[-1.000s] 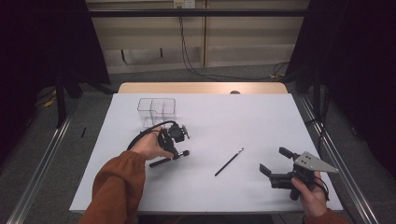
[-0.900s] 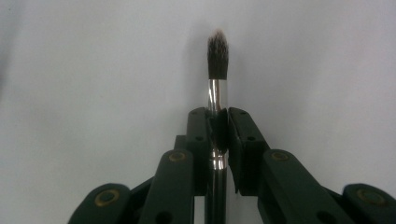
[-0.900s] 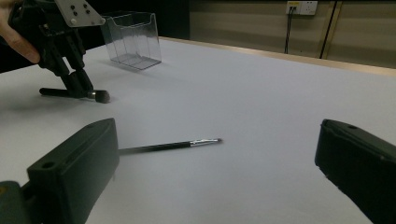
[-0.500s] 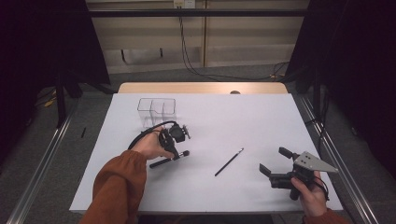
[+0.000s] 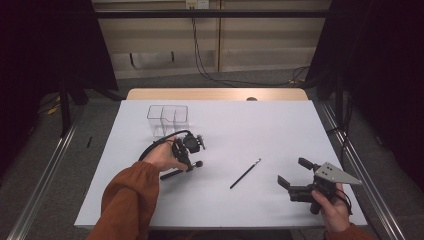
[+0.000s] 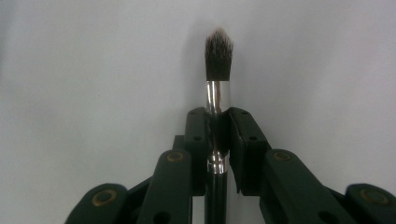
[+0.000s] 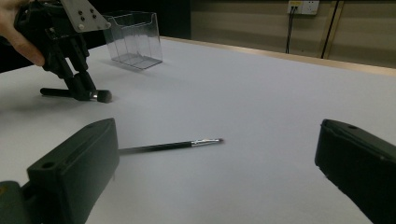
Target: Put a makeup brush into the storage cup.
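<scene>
On the white table (image 5: 260,125), the left gripper (image 6: 217,122) had its jaws clamped on a thick brush (image 6: 218,60) lying flat. The right gripper (image 5: 296,176) sat wide open, a thin brush (image 5: 245,173) between them, the clear organiser (image 5: 167,119) beyond.

A: High view: tabletop (image 5: 280,130) evenly lit from above, surroundings dark, soft grain.
B: Left gripper view: brush (image 6: 218,70) bristles sharp, faint shadow beside them; right gripper view: near jaws blurred, dim.
</scene>
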A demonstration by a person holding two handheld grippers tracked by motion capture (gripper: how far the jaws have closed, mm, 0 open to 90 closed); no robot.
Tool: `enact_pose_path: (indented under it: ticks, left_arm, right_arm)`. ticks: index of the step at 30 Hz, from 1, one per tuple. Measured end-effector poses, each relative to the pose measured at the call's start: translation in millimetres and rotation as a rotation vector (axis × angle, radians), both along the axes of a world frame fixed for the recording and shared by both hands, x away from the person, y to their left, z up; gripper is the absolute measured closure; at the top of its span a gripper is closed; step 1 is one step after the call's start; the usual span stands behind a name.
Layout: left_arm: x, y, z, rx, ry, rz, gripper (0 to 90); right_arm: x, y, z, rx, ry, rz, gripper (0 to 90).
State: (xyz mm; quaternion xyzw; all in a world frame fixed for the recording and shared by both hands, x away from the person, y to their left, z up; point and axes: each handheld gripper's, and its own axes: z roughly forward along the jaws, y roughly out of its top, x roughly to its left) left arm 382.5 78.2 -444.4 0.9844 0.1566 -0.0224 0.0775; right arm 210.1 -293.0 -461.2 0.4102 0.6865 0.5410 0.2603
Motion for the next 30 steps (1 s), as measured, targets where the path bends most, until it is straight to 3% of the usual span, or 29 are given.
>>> enact_pose_path:
  ticks: [8,14,16,22,27,30]
  left_arm:
    - [1.7,5.5,3.9,-0.075,0.007,0.036,79.9]
    - [5.2,15.0,15.3,-0.187,-0.028,0.091,80.0]
    - [6.1,17.8,18.1,-0.206,-0.059,0.104,80.0]
    - [6.1,25.5,24.9,-0.272,-0.086,0.144,80.0]
    - [3.8,33.9,31.9,-0.358,-0.158,0.203,80.0]
    - [3.0,40.0,34.2,-0.386,-0.193,0.223,80.0]
  right_arm:
    - [0.4,-0.3,-0.2,0.007,0.005,-0.008,0.0]
    - [0.3,-0.8,-0.2,0.005,0.004,-0.006,0.0]
    - [0.3,-0.8,-0.3,0.005,0.004,-0.006,0.0]
    - [0.4,-0.8,-0.2,0.006,0.003,-0.006,0.0]
    - [0.3,-0.9,-0.2,0.005,0.003,-0.007,0.0]
    - [0.1,-0.8,-0.1,0.007,0.003,-0.008,0.0]
